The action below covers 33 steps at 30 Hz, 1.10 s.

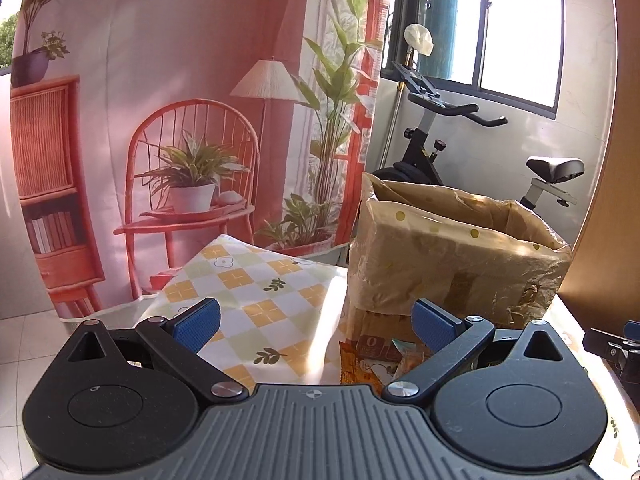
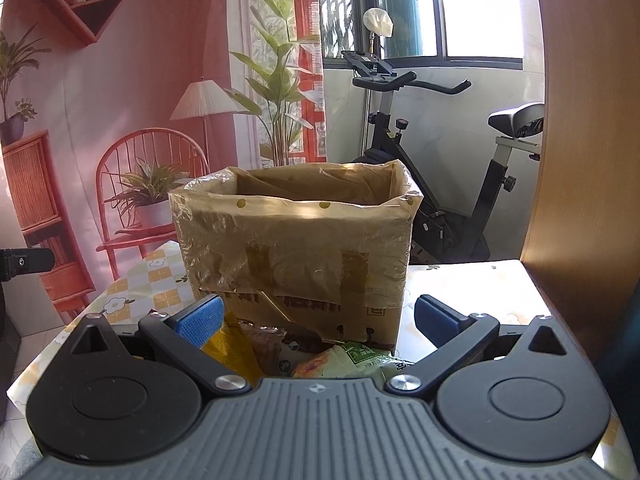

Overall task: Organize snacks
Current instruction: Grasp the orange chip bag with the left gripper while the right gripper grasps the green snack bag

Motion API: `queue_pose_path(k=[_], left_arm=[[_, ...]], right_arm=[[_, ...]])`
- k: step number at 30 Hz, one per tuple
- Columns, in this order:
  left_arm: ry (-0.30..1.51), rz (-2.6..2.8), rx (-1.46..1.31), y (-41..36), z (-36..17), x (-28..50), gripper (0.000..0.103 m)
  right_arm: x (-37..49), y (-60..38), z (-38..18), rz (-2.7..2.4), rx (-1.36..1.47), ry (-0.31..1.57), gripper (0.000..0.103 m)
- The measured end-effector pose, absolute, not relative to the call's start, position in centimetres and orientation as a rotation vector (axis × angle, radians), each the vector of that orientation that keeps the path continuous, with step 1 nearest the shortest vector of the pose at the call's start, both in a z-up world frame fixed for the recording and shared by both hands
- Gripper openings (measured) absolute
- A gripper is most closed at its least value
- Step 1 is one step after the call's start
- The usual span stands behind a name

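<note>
We are barely starting: both the left tool (image 1: 316,326) and right tool (image 2: 318,320) are gaping, holding nothing; snack packets (image 2: 344,358) are lying under them (unsorted), lined box (image 2: 296,240) ahead.

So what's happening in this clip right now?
A person holds two handheld grippers over a table with a checked cloth. Both the left gripper and the right gripper are open and hold nothing. Several snack packets lie on the table in front of a plastic-lined cardboard box, which stands open at the top. No packet has been picked up yet.
</note>
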State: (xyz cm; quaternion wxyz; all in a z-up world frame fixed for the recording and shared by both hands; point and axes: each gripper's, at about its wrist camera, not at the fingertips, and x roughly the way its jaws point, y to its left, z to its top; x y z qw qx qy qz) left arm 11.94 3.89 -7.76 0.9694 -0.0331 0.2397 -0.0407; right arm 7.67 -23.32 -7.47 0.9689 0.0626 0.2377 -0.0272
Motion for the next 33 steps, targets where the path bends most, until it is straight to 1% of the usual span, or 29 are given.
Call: queue_pose_path(k=[4, 7, 11, 15, 18, 24, 29, 33], left_arm=[[0.509, -0.110, -0.034, 3.7, -9.7, 14.1, 0.101], [0.548, -0.145, -0.025, 3.1, -11.2, 15.6, 0.094], [0.572, -0.187, -0.046, 2.8, -13.0, 16.8, 0.095], [0.562, -0.188, -0.062, 2.7, -13.4, 17.2, 0.096], [0.557, -0.195, -0.111, 2.8, -13.3, 17.6, 0.098], [0.598, -0.203, -0.151, 3.1, -13.8, 19.1, 0.098], [0.648, -0.241, -0.158, 3.2, -14.8, 19.6, 0.093], [0.718, -0.241, -0.149, 2.8, -17.0, 20.3, 0.089]], right_arm=[[9.4, -24.8, -9.3, -0.067, 0.136, 0.536, 0.103], [10.6, -25.6, -10.8, -0.070, 0.128, 0.584, 0.103], [12.1, -26.1, -12.6, -0.051, 0.123, 0.632, 0.103], [13.3, -26.2, -13.6, -0.042, 0.109, 0.654, 0.103], [13.7, -26.0, -14.1, -0.042, 0.081, 0.663, 0.103], [14.4, -26.4, -14.3, -0.047, 0.086, 0.671, 0.103], [14.2, -26.8, -14.1, -0.059, 0.094, 0.667, 0.103], [14.0, -26.8, -14.6, -0.062, 0.101, 0.681, 0.103]])
